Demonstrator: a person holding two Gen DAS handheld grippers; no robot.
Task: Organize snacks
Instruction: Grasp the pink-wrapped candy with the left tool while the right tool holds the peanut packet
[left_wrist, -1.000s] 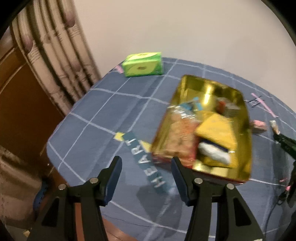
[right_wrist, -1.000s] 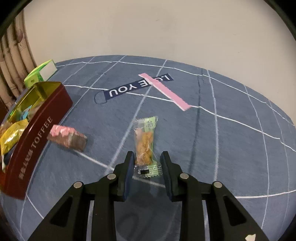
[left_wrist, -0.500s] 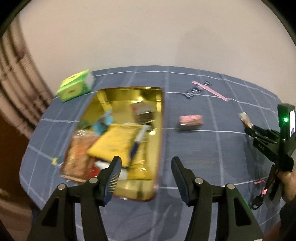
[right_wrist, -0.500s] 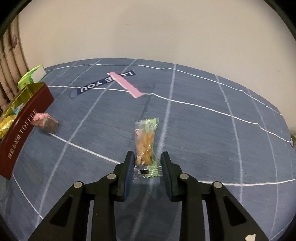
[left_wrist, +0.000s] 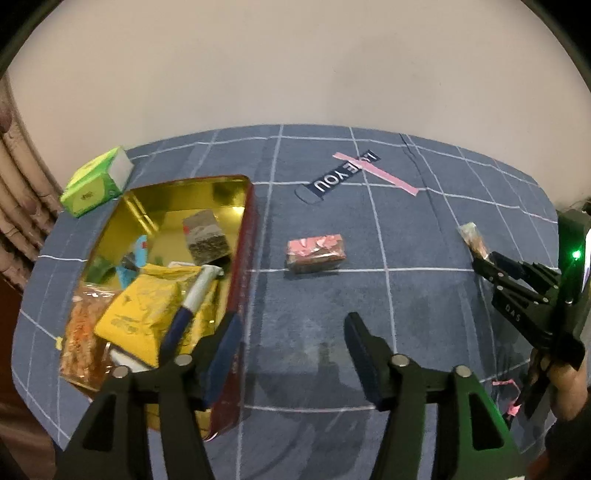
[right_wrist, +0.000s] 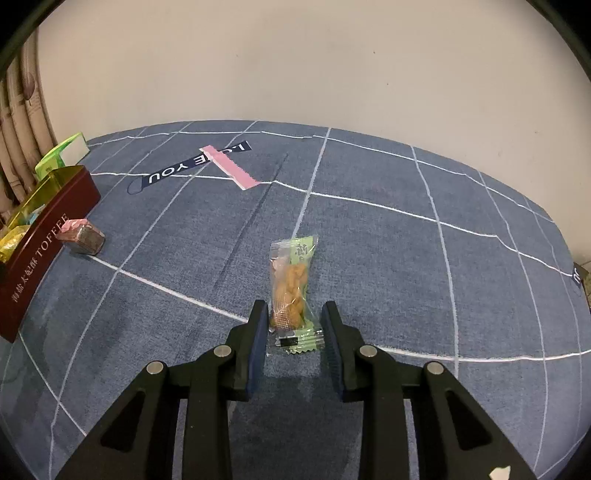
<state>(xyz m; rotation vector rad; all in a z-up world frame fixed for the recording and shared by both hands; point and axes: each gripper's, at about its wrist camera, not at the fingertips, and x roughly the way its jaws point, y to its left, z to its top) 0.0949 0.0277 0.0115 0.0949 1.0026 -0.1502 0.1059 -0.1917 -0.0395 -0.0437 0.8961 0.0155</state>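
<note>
A dark red toffee tin (left_wrist: 242, 258) with a gold inside holds several snack packs and stands on the blue tablecloth at the left. A pink-wrapped snack block (left_wrist: 316, 253) lies just right of the tin; it also shows in the right wrist view (right_wrist: 83, 236). My left gripper (left_wrist: 291, 343) is open and empty, above the cloth near the tin's front right corner. My right gripper (right_wrist: 293, 332) is open, its jaws on either side of the near end of a clear green-ended snack packet (right_wrist: 293, 291) lying on the cloth. The right gripper (left_wrist: 484, 258) also shows in the left wrist view.
A green box (left_wrist: 96, 181) lies behind the tin at the far left. A pink paper strip (right_wrist: 227, 166) lies across printed lettering on the cloth. A curtain (right_wrist: 22, 110) hangs at the left and a plain wall stands behind the table.
My left gripper has swung right, from the tin's left side to its right front corner. My right gripper's jaws have opened wider around the packet, and its view has shifted right.
</note>
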